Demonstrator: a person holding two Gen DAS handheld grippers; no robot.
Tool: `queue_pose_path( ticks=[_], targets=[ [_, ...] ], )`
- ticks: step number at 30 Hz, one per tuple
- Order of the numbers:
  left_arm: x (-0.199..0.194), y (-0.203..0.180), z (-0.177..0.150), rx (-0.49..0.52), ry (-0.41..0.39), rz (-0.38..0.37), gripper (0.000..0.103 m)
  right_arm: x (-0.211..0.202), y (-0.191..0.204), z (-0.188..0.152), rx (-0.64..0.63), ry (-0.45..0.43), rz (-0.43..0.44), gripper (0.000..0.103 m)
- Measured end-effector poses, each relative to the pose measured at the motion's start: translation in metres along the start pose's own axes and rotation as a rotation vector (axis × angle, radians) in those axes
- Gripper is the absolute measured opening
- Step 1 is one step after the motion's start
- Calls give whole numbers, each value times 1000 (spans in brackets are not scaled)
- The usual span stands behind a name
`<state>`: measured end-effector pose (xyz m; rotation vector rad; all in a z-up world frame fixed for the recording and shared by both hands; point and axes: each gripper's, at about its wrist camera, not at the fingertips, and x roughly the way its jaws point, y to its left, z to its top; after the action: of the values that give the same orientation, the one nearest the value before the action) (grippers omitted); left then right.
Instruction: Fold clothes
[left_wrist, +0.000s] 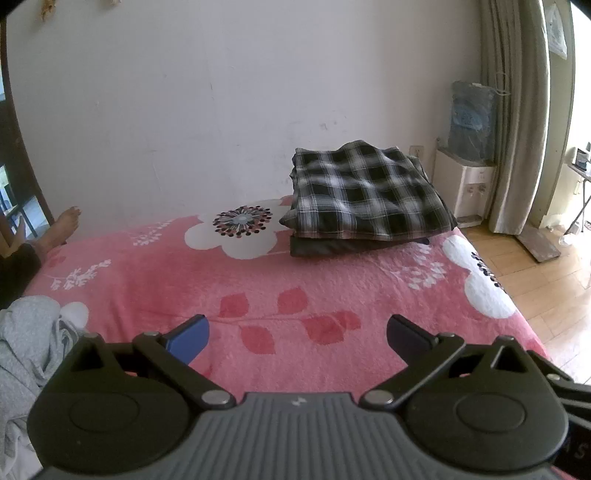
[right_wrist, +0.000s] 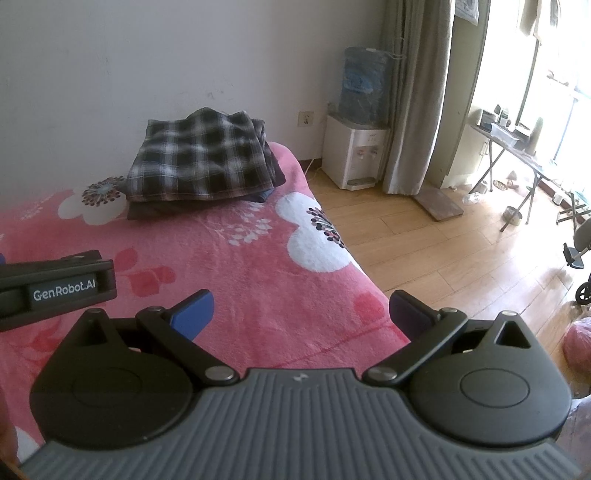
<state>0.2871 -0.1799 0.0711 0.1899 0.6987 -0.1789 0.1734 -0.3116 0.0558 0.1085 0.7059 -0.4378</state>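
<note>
Two grippers hover over one pink blanket (left_wrist: 332, 266), both spread wide and holding nothing: the left gripper (left_wrist: 297, 334) and the right gripper (right_wrist: 302, 314). One folded stack (left_wrist: 365, 195), a plaid piece on top of darker ones, lies at 1 o'clock. One crumpled grey garment (left_wrist: 26, 347) sits at 9 o'clock.

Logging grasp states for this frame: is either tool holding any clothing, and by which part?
Nothing is held. The left tool and right tool are both open above the pink blanket.
</note>
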Motion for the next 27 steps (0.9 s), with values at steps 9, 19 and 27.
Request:
queue_pose_path(
  ticks=[9, 19, 27],
  targets=[
    [-1, 1, 0, -1, -1, 1, 103, -2, 2, -1, 0, -2, -1, 102],
    [-1, 0, 0, -3, 0, 3, 103, -1, 3, 0, -2, -1, -2, 102],
    [-1, 0, 1, -1, 1, 3, 103, -1, 2, 0, -6, -2, 0, 102]
  ],
)
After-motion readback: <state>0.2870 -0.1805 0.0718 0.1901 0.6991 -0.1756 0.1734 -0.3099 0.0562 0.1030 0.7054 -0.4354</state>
